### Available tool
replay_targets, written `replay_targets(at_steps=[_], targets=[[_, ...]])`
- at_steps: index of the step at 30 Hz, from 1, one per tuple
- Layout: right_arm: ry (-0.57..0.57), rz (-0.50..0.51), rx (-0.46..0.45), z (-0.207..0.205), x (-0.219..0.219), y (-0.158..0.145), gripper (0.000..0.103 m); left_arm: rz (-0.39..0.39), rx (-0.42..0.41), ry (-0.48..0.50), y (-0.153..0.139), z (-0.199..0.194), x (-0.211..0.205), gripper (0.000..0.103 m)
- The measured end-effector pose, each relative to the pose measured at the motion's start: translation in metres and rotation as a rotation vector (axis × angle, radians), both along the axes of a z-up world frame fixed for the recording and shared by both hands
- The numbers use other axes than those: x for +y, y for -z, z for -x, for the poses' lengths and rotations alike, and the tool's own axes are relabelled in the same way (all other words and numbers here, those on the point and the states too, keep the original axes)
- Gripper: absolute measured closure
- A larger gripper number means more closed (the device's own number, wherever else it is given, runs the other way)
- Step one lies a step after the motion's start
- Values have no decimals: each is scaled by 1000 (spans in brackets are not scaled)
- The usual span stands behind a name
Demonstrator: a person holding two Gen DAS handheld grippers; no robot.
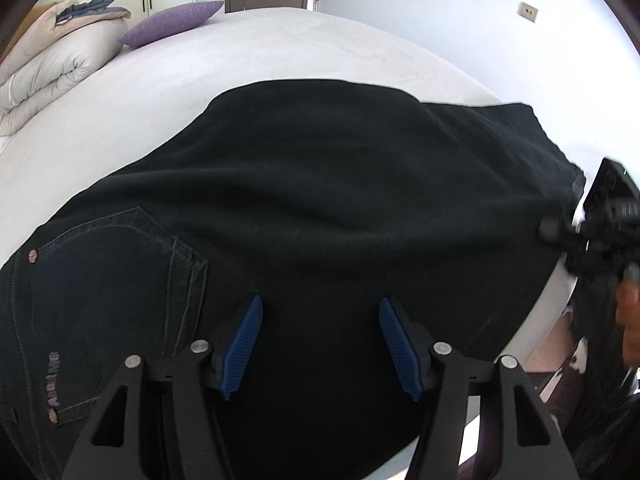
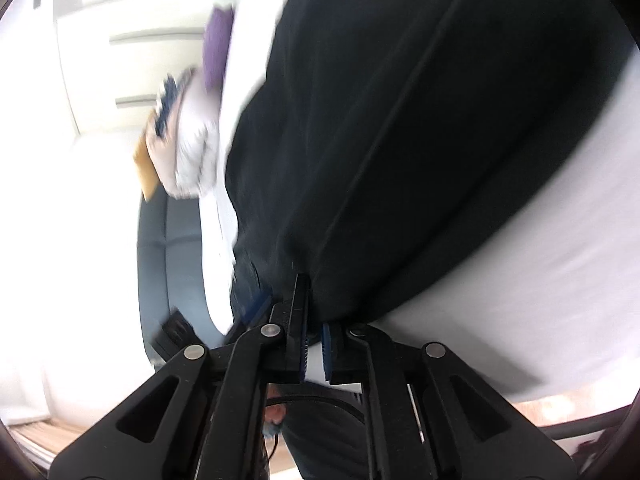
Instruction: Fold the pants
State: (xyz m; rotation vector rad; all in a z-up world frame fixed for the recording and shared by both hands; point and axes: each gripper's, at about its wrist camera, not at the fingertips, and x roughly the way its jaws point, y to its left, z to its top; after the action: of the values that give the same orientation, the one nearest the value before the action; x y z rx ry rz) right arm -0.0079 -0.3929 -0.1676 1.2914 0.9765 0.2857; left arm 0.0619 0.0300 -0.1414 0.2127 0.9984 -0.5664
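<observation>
Gripping pants (image 2: 400, 120) w/ right gripper (image 2: 314, 344)

Matt black denim pants (image 1: 320, 200) w/ pale stitching, smooth white cloth bedsheet (image 1: 240, 64).

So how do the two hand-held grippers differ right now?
The left hand-held gripper is open, its blue pads wide apart above the black pants, gripping nothing. The right hand-held gripper is nearly shut at the pants' edge; whether it pinches cloth is unclear. Both have black arms and blue pads.
</observation>
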Motion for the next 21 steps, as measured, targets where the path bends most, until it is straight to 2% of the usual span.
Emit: replay_targets(at_steps=[5, 7, 12, 21], targets=[[173, -51, 8, 21, -48, 3, 98, -25, 3, 23, -2, 6, -5, 39], [216, -62, 15, 29, -61, 6, 102, -27, 2, 24, 1, 4, -8, 39], [204, -9, 38, 32, -59, 5, 102, -35, 4, 32, -1, 7, -2, 38], [207, -55, 8, 38, -73, 9, 102, -38, 2, 35, 0, 10, -2, 38]])
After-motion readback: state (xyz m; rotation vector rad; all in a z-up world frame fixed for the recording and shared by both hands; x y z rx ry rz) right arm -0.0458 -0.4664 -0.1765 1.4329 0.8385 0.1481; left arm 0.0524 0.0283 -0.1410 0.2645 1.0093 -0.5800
